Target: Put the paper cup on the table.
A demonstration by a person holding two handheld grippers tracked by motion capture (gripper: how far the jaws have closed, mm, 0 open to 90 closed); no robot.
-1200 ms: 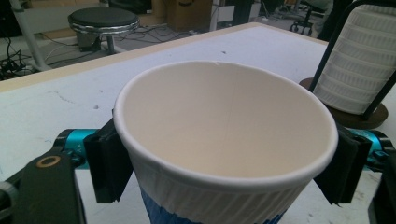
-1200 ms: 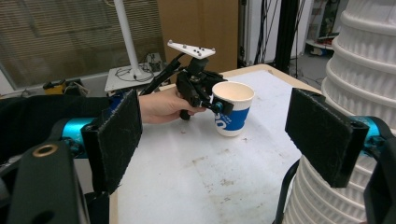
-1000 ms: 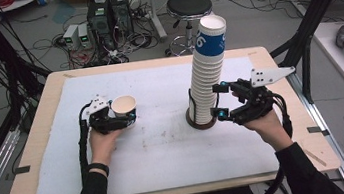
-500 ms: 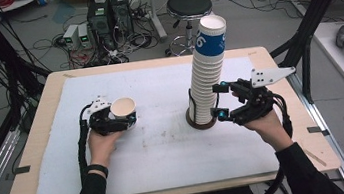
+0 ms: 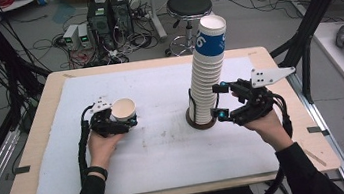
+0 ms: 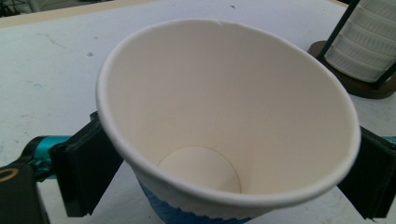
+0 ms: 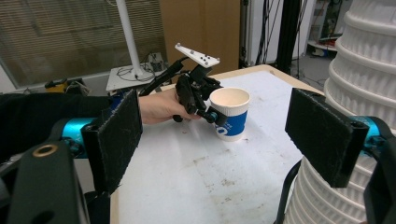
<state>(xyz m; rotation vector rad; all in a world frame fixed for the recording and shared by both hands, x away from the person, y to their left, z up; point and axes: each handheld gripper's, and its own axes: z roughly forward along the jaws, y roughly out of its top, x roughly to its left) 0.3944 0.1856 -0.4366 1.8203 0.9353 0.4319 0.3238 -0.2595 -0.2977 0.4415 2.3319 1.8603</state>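
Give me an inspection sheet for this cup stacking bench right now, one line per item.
Surface: wooden table under a white mat, faintly stained near the middle.
Job's things: single paper cup upright on the mat; tall cup stack in a dark-based holder.
Clutter: nothing seen on the mat.
Grippers: left gripper, jaws just opened, cup between them, pads look clear of it; right gripper open beside the stack's lower part.
Cables: black cable trails from the left gripper along the forearm.
Surroundings: stool, computer boxes, loose floor wiring behind the table.
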